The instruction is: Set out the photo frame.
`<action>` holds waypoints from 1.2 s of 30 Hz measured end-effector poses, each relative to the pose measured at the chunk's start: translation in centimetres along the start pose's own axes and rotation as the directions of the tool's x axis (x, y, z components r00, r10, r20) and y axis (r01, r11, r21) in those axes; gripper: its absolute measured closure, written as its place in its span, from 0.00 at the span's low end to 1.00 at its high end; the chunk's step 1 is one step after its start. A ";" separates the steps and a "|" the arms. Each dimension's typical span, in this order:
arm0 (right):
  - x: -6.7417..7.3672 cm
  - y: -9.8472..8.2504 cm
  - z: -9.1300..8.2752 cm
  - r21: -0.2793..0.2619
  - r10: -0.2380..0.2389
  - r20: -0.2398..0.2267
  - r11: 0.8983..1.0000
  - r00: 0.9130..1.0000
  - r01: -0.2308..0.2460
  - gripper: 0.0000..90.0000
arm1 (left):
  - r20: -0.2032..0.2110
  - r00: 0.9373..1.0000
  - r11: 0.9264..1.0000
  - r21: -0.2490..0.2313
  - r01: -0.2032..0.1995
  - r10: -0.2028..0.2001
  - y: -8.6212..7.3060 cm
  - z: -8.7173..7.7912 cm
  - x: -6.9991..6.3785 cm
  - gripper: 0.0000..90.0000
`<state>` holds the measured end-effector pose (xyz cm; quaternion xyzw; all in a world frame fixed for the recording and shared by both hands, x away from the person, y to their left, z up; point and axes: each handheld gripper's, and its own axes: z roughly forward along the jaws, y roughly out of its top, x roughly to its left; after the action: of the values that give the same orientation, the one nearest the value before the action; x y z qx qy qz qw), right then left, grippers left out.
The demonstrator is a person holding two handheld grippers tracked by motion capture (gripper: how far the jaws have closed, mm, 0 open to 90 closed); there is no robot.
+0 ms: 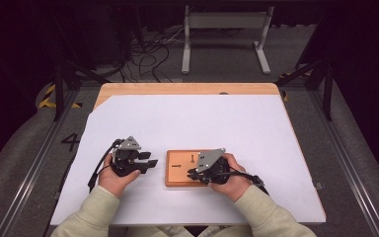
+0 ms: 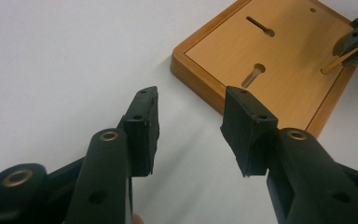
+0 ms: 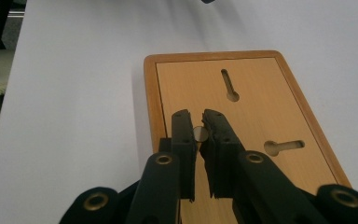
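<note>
A small wooden board (image 1: 178, 177) with two keyhole slots (image 3: 229, 86) lies on the white sheet, near the front middle. My right gripper (image 1: 191, 174) reaches over the board's near right part and is shut on a thin brass-coloured peg (image 3: 199, 134), whose round end shows between the pads. In the left gripper view the peg (image 2: 334, 65) slants down to the board (image 2: 284, 60) from the right gripper's jaws. My left gripper (image 1: 150, 163) rests just left of the board, open with nothing between its fingers (image 2: 142, 126).
A white sheet (image 1: 192, 118) covers most of the wooden table (image 1: 177, 89). The person's sleeves come in at the bottom edge. Beyond the table's far edge stand a grey metal frame (image 1: 224, 22) and loose cables (image 1: 148, 54) on the floor.
</note>
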<state>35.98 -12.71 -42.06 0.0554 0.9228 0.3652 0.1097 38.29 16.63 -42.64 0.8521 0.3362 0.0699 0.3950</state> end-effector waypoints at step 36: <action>4.5 -0.4 -0.4 0.028 -0.252 0.188 0.967 0.949 0.252 0.93 | 0.133 0.991 0.999 -0.007 0.033 -0.032 1.5 2.2 -0.4 0.41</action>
<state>31.51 -12.45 -42.84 -0.0282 0.9082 0.3397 0.2428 39.60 14.31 -42.95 0.8473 0.3227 0.0082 0.4217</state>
